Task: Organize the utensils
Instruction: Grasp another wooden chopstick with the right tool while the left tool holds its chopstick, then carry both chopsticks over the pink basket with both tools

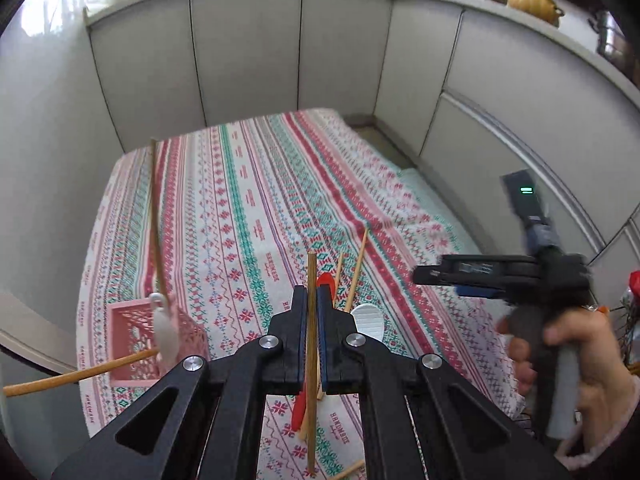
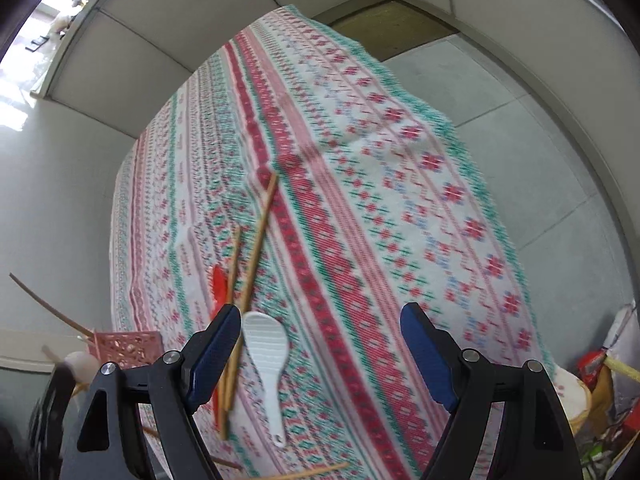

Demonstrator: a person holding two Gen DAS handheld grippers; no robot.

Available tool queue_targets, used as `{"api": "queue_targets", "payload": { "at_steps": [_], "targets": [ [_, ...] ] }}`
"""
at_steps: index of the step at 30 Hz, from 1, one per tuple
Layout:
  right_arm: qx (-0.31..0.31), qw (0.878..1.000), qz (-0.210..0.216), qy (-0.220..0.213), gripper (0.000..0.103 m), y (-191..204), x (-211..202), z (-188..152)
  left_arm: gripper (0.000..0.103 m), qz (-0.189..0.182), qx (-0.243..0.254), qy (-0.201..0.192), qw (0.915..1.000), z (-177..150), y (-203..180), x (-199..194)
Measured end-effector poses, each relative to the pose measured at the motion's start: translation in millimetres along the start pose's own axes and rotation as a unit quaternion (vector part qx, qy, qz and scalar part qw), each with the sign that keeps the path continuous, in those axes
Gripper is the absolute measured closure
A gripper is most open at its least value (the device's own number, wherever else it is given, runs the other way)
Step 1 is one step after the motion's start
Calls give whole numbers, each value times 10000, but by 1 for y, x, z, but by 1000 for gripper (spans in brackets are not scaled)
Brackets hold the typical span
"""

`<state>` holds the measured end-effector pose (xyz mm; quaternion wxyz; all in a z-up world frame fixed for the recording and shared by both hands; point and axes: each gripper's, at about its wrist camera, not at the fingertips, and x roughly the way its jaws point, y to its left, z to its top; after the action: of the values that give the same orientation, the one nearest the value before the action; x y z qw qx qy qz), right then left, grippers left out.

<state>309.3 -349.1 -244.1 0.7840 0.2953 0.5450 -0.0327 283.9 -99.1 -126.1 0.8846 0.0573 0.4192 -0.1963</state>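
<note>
One chopstick (image 1: 311, 320) is pinched upright in your left gripper (image 1: 311, 300), jaws clamped on it above the tablecloth (image 1: 248, 184). The pink basket (image 1: 136, 332) already holds some utensils, but more chopsticks (image 2: 256, 240), a red spoon (image 2: 219, 284) and the white rice paddle (image 2: 266, 352) are lying loose. Only the right wrist view shows your right gripper (image 2: 320, 344) wide apart and empty.

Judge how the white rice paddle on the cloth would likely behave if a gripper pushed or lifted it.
The white rice paddle looks like thin moulded plastic: probably light and stiff. Lying flat on the patterned cloth, it should slide, not roll. Its smooth handle may slip between pads.
</note>
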Motion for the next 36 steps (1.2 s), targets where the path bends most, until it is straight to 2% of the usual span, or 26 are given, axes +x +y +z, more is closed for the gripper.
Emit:
{"api": "queue_targets", "payload": {
  "at_steps": [4,5,7,10,18,21,25,29,36],
  "targets": [
    [-52,9999,-52,-114,47,19,18,14,99,-170,15,-262,9995,-9,5,-30],
    [-45,9999,-53,-112,50,23,24,17,99,-183,14,-295,9994,-10,6,-34],
    [-34,9999,-88,-87,65,30,36,23,99,-214,19,-339,9992,-15,10,-42],
    [-67,9996,-246,-111,76,39,53,31,99,-176,37,-384,9991,-19,16,-49],
    [-298,9976,-560,-284,82,54,79,45,99,-308,-114,-300,9990,-20,30,-50],
    [-456,9944,-855,-426,94,60,81,44,99,-291,-117,-290,9991,-20,28,-47],
    [-416,9939,-854,-558,95,60,81,43,99,-274,-122,-312,9991,-21,28,-49],
    [-329,9952,-546,-743,96,54,64,39,99,-214,-162,-360,9990,-21,34,-52],
    [-412,9920,84,-1189,98,60,-1,25,99,-133,-259,-571,9979,-23,45,-65]
  ]
}}
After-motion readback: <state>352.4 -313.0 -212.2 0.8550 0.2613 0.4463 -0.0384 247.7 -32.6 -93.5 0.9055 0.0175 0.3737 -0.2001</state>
